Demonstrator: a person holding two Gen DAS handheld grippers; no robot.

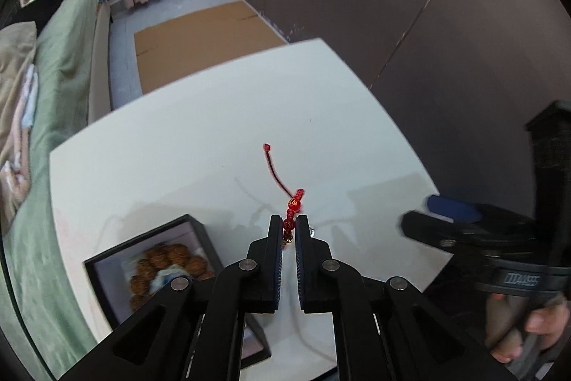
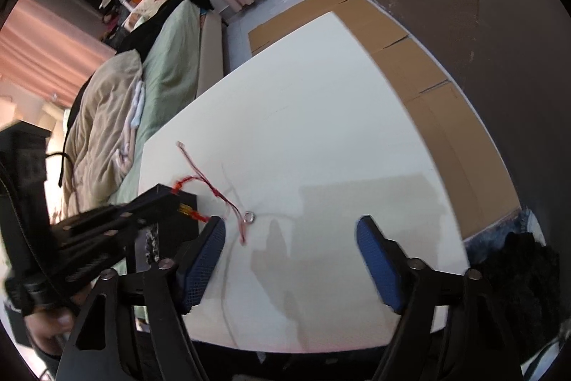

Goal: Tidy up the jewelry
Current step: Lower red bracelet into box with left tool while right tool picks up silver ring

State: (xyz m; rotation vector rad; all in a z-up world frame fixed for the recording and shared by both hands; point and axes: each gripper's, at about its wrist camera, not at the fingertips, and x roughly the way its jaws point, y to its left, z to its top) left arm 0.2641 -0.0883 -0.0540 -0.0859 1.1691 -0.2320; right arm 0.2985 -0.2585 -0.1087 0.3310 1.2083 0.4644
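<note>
Left claw (image 1: 289,224): pinched on the bracelet (image 1: 292,202), red beads caught between the fingertips, the cord trailing toward 12 o'clock over the table (image 1: 178,138) to a knotted end. Right claw (image 2: 291,231): spread wide, holding nothing, hovering over bare table. Box (image 1: 117,259): open, dark-framed, at 8 o'clock from your left claw, already holding a brown-bead bracelet (image 1: 167,263). Second string (image 2: 228,199): thin red-and-white cord with a small metal ring (image 2: 248,217), lying loose on the table at 11 o'clock in the right view. Handling, as judged: the bracelet is light, limp and easily swung; beads are hard and likely slippery. You should keep hold on the bead cluster, not the thin cord, and carry it slowly.
</note>
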